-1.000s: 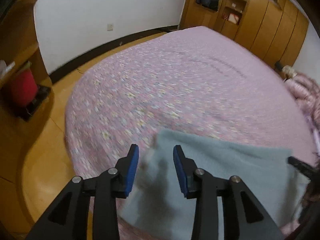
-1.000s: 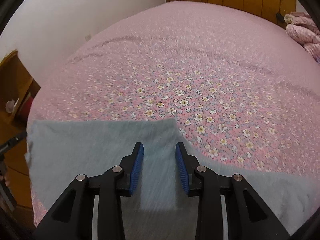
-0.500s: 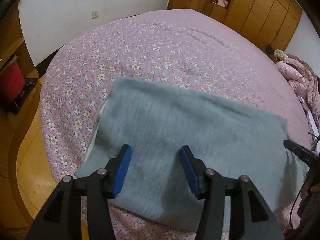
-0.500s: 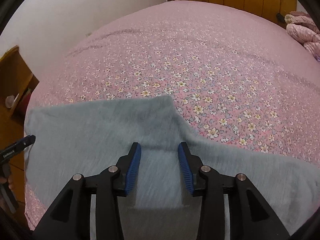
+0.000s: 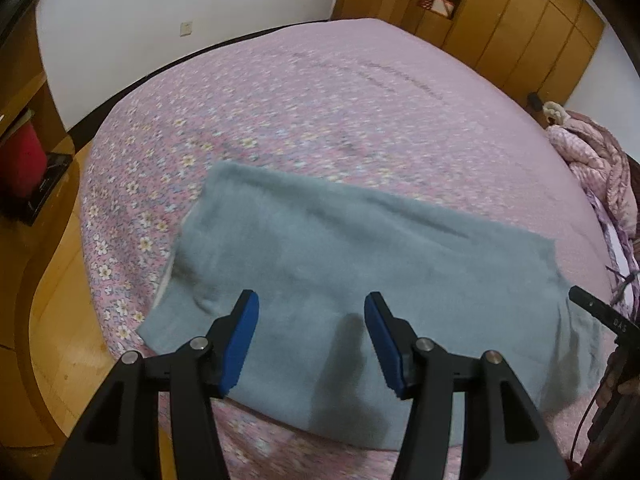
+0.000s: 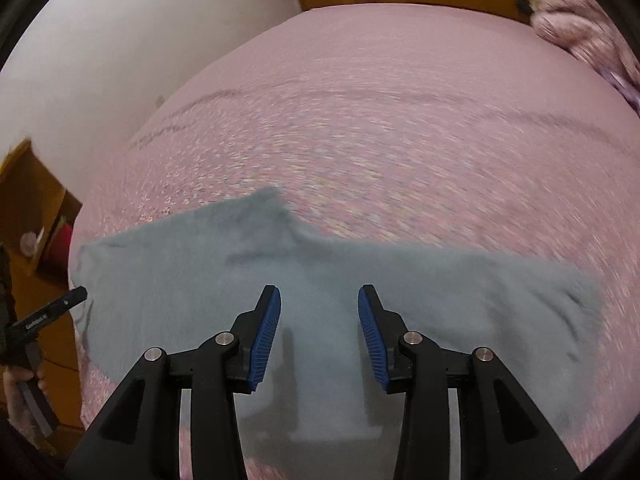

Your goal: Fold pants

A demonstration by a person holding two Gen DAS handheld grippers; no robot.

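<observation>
The grey pants (image 5: pixel 360 264) lie flat near the bed's (image 5: pixel 320 100) edge, soft, light, fuzzy. Both the left hand-held gripper (image 5: pixel 312 336) and right hand-held gripper (image 6: pixel 319 332) hover partly open, empty. Pinch hems or corners.

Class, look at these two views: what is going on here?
A person is folding grey pants on a bed with a pink flowered sheet, a hand-held gripper in each hand. The left hand-held gripper and the right hand-held gripper both hang open above the pants, gripping nothing. The pants lie flat near the bed's edge, partly folded.
</observation>
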